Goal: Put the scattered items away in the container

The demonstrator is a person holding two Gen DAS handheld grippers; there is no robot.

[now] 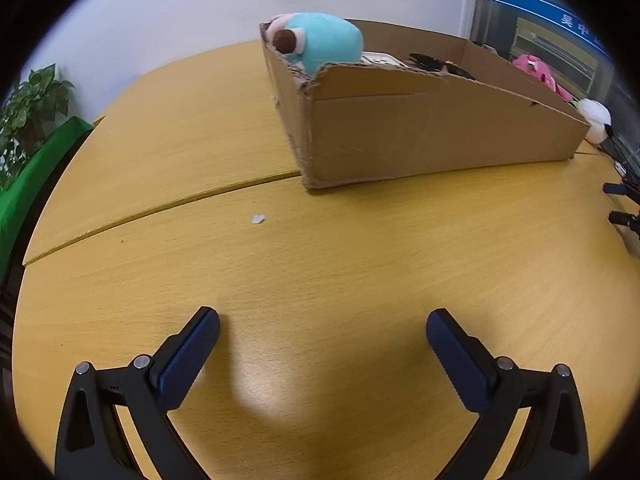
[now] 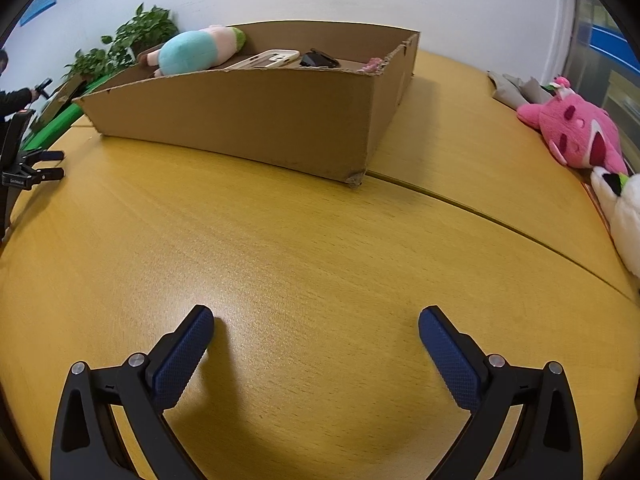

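Observation:
A shallow cardboard box (image 1: 420, 132) stands on the wooden table ahead; it also shows in the right wrist view (image 2: 256, 120). Inside lie a teal plush toy (image 1: 320, 42) (image 2: 192, 52), a white flat item (image 2: 272, 58) and a black item (image 2: 318, 59). My left gripper (image 1: 322, 322) is open and empty, low over the table in front of the box. My right gripper (image 2: 316, 320) is open and empty, also low over the table. The right gripper's fingers (image 1: 622, 204) show at the right edge of the left wrist view, and the left gripper (image 2: 46, 164) at the left edge of the right wrist view.
A pink plush toy (image 2: 576, 132) and a white plush toy (image 2: 620, 216) lie at the table's right edge; they also show behind the box (image 1: 540, 70). A small white scrap (image 1: 258, 219) lies on the table. A seam (image 1: 160, 208) crosses the tabletop. Potted plants (image 2: 136, 40) stand at the back left.

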